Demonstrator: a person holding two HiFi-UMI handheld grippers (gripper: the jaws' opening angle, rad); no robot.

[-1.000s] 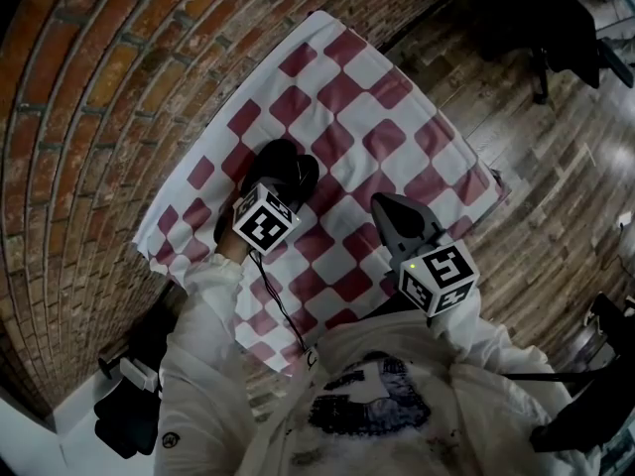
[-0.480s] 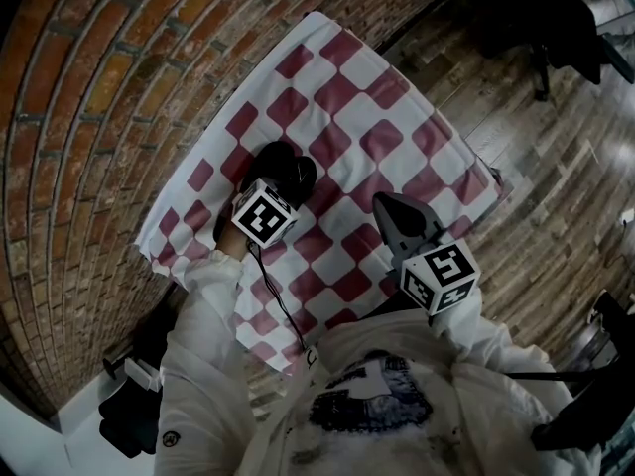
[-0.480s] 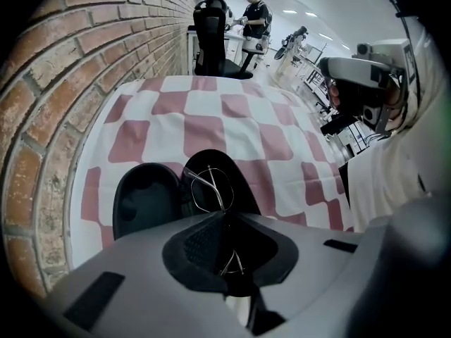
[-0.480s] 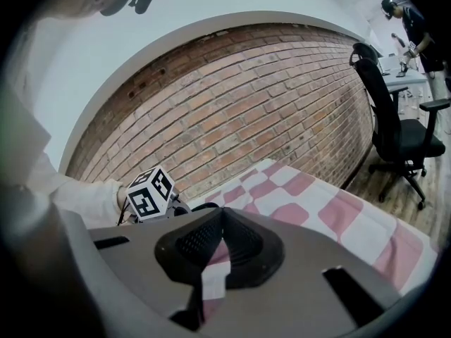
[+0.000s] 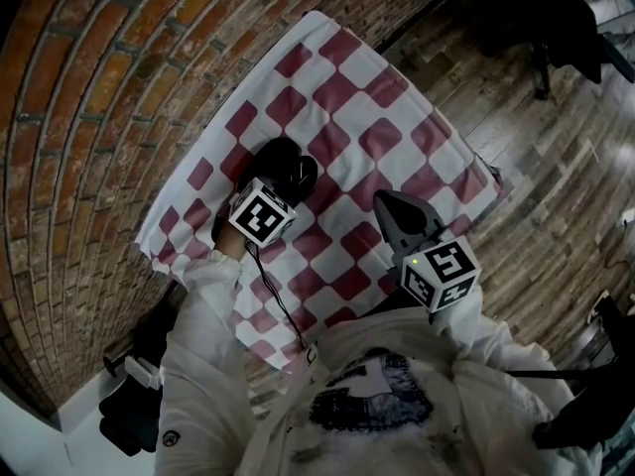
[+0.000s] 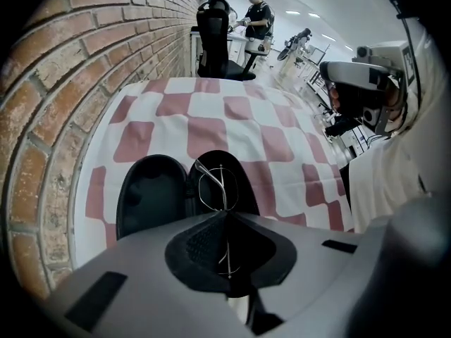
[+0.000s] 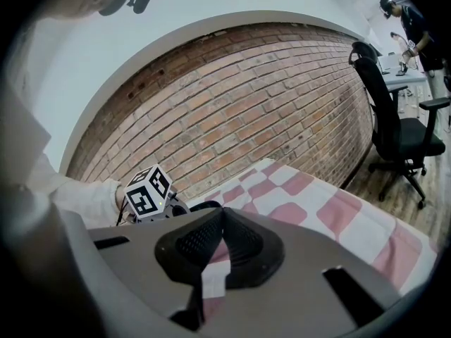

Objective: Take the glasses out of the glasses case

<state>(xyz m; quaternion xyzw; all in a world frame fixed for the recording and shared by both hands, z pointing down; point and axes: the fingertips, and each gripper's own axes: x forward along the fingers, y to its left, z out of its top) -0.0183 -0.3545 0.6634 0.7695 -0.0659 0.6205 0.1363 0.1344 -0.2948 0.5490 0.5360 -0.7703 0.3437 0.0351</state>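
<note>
My left claw (image 6: 225,213): low centre of the left gripper view, pointing steeply down. Its jaws have just been closing and now pinch the thin wire frame of the glasses (image 6: 210,185).
The glasses: a slim metal frame lying in the right half of the open glasses case (image 6: 151,196), with their near part caught between my jaws.
The glasses case: black and opened flat into two oval halves side by side. It sits at the middle of the left gripper view and left of centre in the head view, partly under my left marker cube (image 5: 263,214).
My right claw (image 7: 222,211): jaws together with nothing between them. It is held above the cloth, well apart from the case, right of centre in the head view.
My right marker cube (image 5: 440,276): lower right of centre in the head view.
The checked cloth (image 6: 211,129): red and white squares covering the surface under the case.
The brick wall (image 6: 63,83): runs along the left edge of the surface.
The wooden floor (image 5: 556,167): planks on the right of the head view.
The office chair (image 6: 215,37): black, past the far end of the surface, top centre of the left gripper view.
A person (image 6: 257,16): standing just beyond the chair.
</note>
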